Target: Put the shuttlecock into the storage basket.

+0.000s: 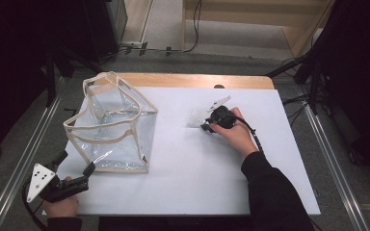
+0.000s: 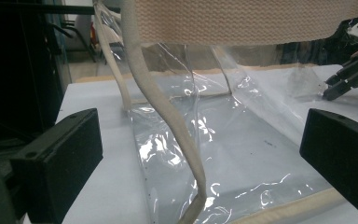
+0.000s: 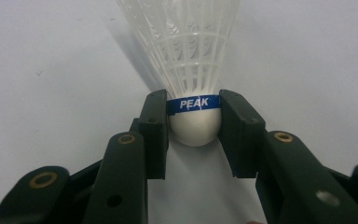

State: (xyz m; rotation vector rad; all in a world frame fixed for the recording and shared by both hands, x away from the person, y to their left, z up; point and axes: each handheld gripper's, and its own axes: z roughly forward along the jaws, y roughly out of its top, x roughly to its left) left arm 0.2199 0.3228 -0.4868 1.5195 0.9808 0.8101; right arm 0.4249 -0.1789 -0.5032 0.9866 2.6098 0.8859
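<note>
My right gripper (image 3: pixel 193 121) pinches a shuttlecock (image 3: pixel 191 60) by its white cork, one pad on each side of the blue band that reads PEAK. The feathers fan away from me, low over the white mat (image 1: pixel 212 173). From above, the right gripper (image 1: pixel 206 126) sits at the middle of the mat, well right of the bag (image 1: pixel 113 125).

My left gripper (image 1: pixel 74 163) rests at the mat's near left corner, jaws spread and holding nothing. It points at the bag (image 2: pixel 214 154), a clear one with beige trim that stands upright just beyond the jaws, its strap (image 2: pixel 163 116) hanging down between them.
</note>
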